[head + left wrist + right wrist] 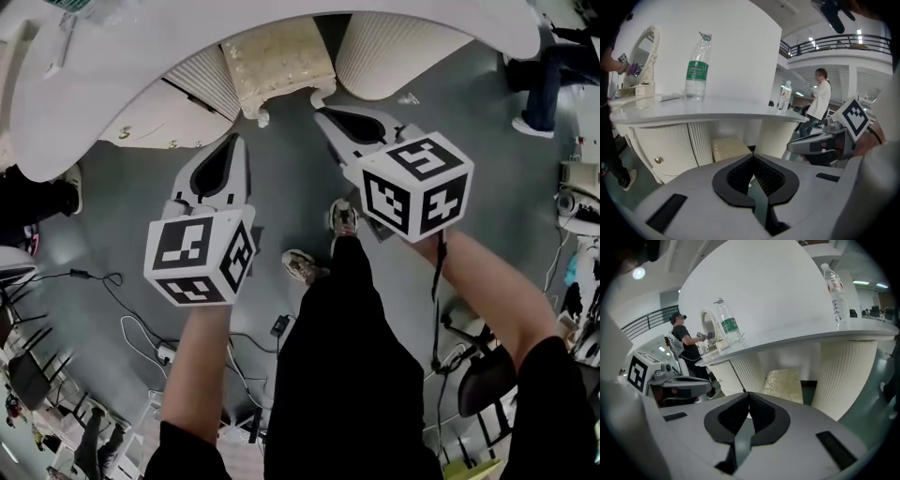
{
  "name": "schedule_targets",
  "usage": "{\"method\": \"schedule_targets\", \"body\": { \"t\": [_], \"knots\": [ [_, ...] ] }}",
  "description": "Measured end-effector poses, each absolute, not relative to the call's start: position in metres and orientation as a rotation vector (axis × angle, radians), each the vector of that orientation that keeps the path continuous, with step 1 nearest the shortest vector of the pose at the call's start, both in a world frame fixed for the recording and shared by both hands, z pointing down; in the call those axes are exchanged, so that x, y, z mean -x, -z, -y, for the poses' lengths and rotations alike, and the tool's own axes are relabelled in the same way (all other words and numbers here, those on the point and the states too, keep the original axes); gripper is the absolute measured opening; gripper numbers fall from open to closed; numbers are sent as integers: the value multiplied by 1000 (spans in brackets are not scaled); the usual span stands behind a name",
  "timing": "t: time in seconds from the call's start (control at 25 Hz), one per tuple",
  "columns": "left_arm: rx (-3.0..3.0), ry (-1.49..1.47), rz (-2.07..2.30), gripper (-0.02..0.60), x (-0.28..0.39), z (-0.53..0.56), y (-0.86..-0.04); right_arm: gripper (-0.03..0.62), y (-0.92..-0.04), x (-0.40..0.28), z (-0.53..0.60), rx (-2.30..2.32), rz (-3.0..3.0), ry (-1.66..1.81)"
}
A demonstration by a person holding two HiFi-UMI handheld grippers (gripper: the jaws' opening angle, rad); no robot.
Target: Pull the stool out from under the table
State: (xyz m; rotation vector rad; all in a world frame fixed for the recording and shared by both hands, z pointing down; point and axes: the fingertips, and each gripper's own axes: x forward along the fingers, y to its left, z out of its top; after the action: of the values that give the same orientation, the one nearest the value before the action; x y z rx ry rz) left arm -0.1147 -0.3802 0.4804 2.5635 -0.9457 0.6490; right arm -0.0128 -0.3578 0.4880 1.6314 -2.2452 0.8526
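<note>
The stool point(277, 58) has a cream-gold patterned cushion and white curved legs. It stands tucked under the white dressing table point(141, 42), between the table's two ribbed pedestals. My left gripper point(238, 141) hovers above the floor just short of the stool's left front, shut and holding nothing. The right gripper point(321, 114) is shut and empty too, with its tip close to the stool's right front leg. In the left gripper view the stool point(729, 147) lies straight beyond the closed left gripper point(752, 157). The right gripper view also has the stool point(785, 382) beyond the closed right gripper point(748, 393).
Two water bottles point(696, 65) point(784, 97) and an oval mirror point(643, 50) stand on the tabletop. People stand at both ends of the table point(820, 97) point(685, 344). Cables and a power strip point(164, 352) lie on the grey floor behind me, near black chairs point(487, 384).
</note>
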Motion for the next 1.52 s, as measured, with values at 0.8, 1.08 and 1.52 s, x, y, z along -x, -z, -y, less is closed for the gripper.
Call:
{"method": "schedule_targets", "body": {
  "t": [0.8, 1.08, 1.52],
  "knots": [
    [-2368, -760, 995, 163, 73, 472, -668, 175, -654, -61, 443, -1619, 2069, -782],
    [-2272, -710, 1123, 298, 65, 533, -728, 263, -721, -93, 486, -1595, 2024, -803],
    [-2141, -686, 1115, 448, 41, 588, -784, 303, -777, -113, 554, -1667, 1928, -983]
  ]
}}
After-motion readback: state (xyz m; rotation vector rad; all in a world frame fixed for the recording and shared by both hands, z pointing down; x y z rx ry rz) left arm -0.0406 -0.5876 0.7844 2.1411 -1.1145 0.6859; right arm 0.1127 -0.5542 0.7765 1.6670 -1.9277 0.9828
